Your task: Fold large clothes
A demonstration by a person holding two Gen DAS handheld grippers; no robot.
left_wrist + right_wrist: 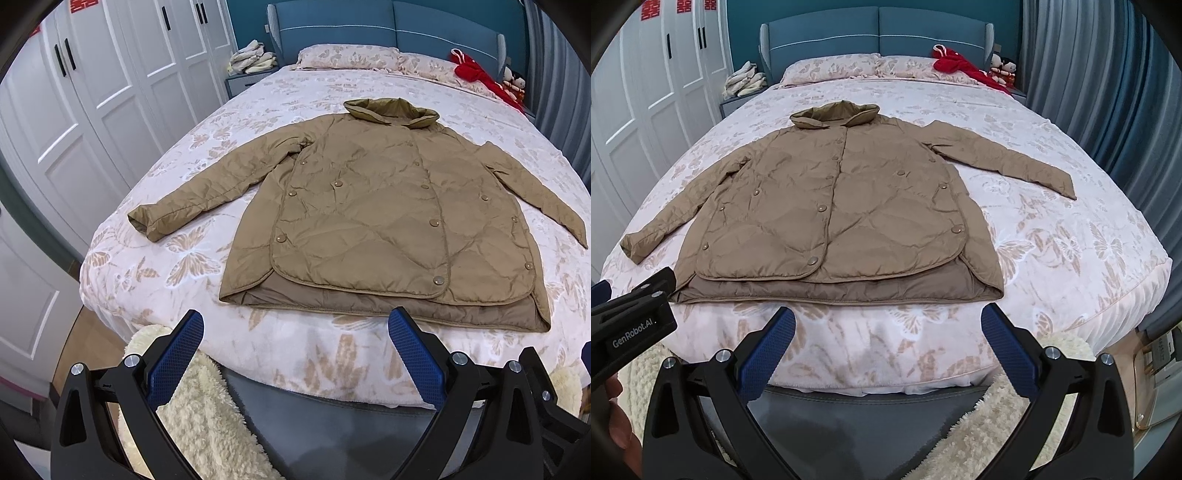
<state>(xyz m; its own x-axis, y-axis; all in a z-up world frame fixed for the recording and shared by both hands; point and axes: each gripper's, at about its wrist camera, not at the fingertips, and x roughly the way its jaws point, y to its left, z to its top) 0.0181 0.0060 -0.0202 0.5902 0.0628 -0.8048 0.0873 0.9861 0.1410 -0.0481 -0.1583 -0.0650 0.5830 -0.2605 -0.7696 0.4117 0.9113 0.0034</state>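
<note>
A tan quilted jacket [369, 218] [834, 218] lies flat on the bed, front side up, buttoned, collar toward the headboard, both sleeves spread out to the sides. Its hem lies near the foot of the bed. My left gripper [295, 350] hovers open at the foot of the bed, just short of the hem, nothing between its blue pads. My right gripper [886, 350] is open too, below the hem's middle, holding nothing. The left tool's body [631, 314] shows at the left edge of the right wrist view.
The bed [155, 273] has a pink butterfly cover, pillows [347, 57] and a blue headboard. Red clothing and dolls [971, 68] sit at the far right. White wardrobes [92, 92] stand left, blue curtains [1089, 92] right. A cream fluffy rug [199, 413] lies on the floor.
</note>
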